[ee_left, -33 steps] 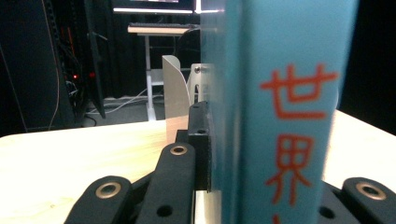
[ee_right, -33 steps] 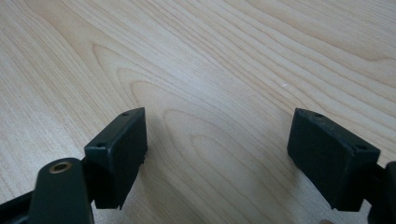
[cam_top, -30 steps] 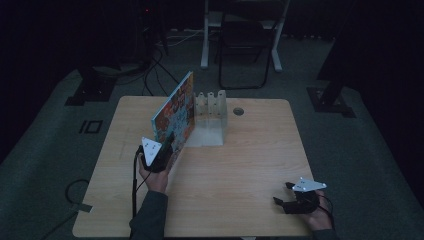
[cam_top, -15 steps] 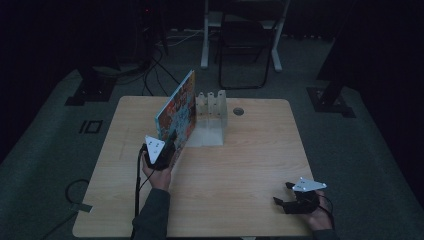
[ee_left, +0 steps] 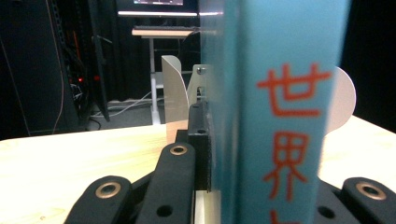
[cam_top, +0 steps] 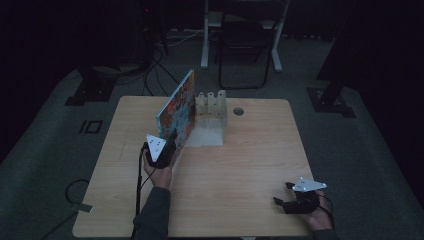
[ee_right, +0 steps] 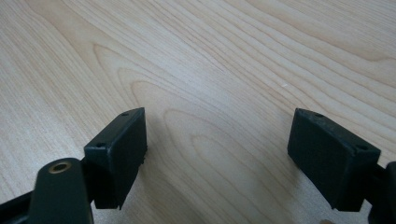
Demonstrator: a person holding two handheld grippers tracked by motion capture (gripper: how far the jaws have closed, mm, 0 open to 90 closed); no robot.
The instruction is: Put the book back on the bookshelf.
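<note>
A picture book (cam_top: 179, 111) stands on edge, tilted, against the left side of a white slotted rack (cam_top: 212, 104) at the back of the wooden table (cam_top: 240, 160). My left gripper (cam_top: 172, 144) is shut on the book's near lower end. In the left gripper view the teal spine with red characters (ee_left: 285, 116) fills the space between the jaws, one black pad (ee_left: 200, 140) lies flat against the cover, and the rack's white dividers (ee_left: 175, 93) rise behind. My right gripper (cam_top: 283, 202) rests open near the table's front right corner, its jaws wide apart over bare wood (ee_right: 217, 154).
A round cable hole (cam_top: 238, 111) sits right of the rack. Behind the table stand a dark chair (cam_top: 245, 45) and white desk legs (cam_top: 206, 35). Cables lie on the floor at the left (cam_top: 75, 192). The room is dim.
</note>
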